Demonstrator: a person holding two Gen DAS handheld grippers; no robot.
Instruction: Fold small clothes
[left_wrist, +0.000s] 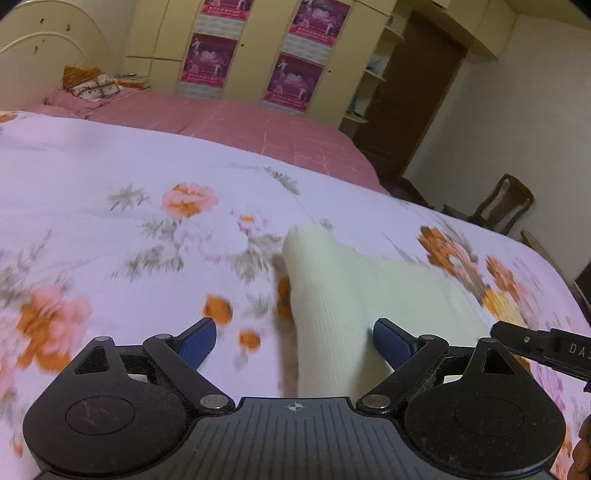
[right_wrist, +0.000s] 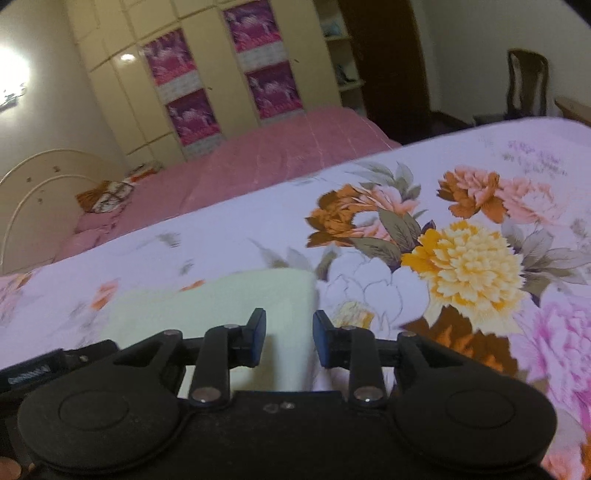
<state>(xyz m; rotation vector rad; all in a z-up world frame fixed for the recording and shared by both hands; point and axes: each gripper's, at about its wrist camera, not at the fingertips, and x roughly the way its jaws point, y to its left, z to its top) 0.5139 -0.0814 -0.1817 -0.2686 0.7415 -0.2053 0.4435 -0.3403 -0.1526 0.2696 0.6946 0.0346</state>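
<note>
Cream cloth (left_wrist: 332, 295) between both grippers' open, empty fingers (left_wrist: 391, 338); "DAS" alongside.

We lose the near end of the pale garment (left_wrist: 332, 295) under the left tongs (left_wrist: 294, 341); its ribbing smears with motion blur. At three o'clock the other tool (left_wrist: 546, 349) runs off the frame. In the right wrist view the garment's near edge hides behind the right tongs (right_wrist: 289, 338), and the wardrobe posters (right_wrist: 192, 114) blur beyond reading.
</note>
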